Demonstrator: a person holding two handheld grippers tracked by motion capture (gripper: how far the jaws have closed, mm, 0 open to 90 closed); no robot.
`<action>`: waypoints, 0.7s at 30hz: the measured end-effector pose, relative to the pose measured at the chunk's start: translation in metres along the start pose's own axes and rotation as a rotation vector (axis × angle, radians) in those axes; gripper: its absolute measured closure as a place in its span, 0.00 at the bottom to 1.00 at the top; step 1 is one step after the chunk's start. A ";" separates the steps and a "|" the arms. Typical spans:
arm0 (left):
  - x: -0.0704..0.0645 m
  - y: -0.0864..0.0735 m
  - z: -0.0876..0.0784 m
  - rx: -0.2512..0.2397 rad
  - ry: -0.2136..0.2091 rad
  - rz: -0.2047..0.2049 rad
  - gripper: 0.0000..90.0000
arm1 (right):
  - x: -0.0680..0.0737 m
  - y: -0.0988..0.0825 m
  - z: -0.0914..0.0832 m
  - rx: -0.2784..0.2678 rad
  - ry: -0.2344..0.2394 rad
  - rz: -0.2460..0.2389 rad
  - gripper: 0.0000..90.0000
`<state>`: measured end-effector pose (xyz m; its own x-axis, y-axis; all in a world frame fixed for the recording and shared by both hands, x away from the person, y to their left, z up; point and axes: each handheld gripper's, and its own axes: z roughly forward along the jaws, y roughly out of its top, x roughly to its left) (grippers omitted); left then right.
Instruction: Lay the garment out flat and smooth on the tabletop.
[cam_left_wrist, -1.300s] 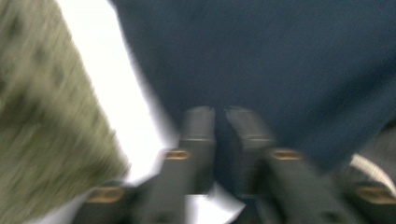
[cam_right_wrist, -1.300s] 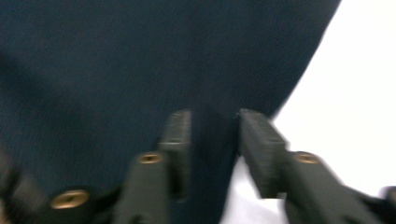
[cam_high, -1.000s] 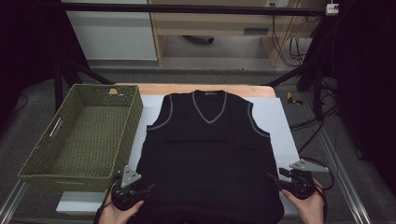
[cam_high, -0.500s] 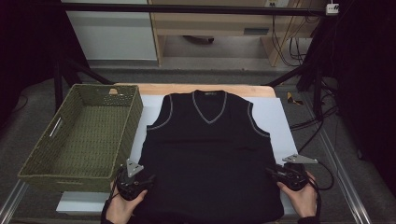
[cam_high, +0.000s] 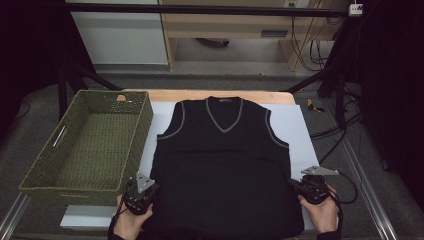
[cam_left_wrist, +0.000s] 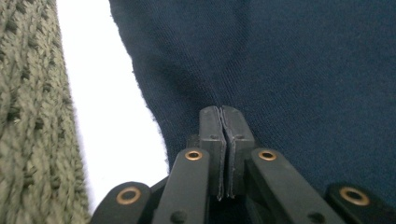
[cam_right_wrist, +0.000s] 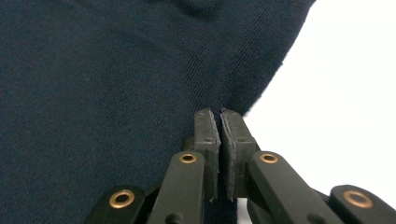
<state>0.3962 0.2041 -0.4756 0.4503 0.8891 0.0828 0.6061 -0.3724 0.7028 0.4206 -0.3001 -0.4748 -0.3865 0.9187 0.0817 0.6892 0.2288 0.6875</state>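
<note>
A black sleeveless V-neck vest (cam_high: 222, 165) with grey trim lies flat on the white sheet, collar away from me. My left gripper (cam_high: 151, 191) sits at the vest's lower left side edge, my right gripper (cam_high: 295, 184) at its lower right side edge. In the left gripper view the left gripper (cam_left_wrist: 222, 111) is shut, pinching a ridge of the dark knit (cam_left_wrist: 303, 70). The right gripper (cam_right_wrist: 219, 113) is likewise shut on the fabric (cam_right_wrist: 116, 70) just inside the hem edge. Both sets of jaws have just been closing, with the cloth between them.
A green woven basket (cam_high: 142, 125) stands empty to the left of the vest, its wall (cam_left_wrist: 23, 116) close beside my left gripper. The white sheet (cam_high: 295, 125) covers the wooden table. Cables and black frame legs lie beyond the table's right side.
Both grippers have edged inward onto the vest's lower side edges and closed on the fabric. The vest itself lies as before.
</note>
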 end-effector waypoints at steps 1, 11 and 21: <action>0.001 0.000 -0.002 0.003 -0.005 -0.003 0.98 | 0.000 0.000 -0.001 0.003 0.003 -0.001 0.97; 0.003 -0.005 -0.027 -0.005 -0.051 0.000 0.98 | 0.000 -0.013 -0.032 -0.050 0.050 0.020 0.97; 0.003 -0.018 -0.043 0.075 -0.112 0.007 0.98 | 0.005 -0.029 -0.039 0.018 0.100 0.004 0.97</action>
<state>0.3588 0.2247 -0.4575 0.5220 0.8530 0.0052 0.6483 -0.4007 0.6474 0.3745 -0.3144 -0.4659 -0.4421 0.8832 0.1568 0.7017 0.2316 0.6738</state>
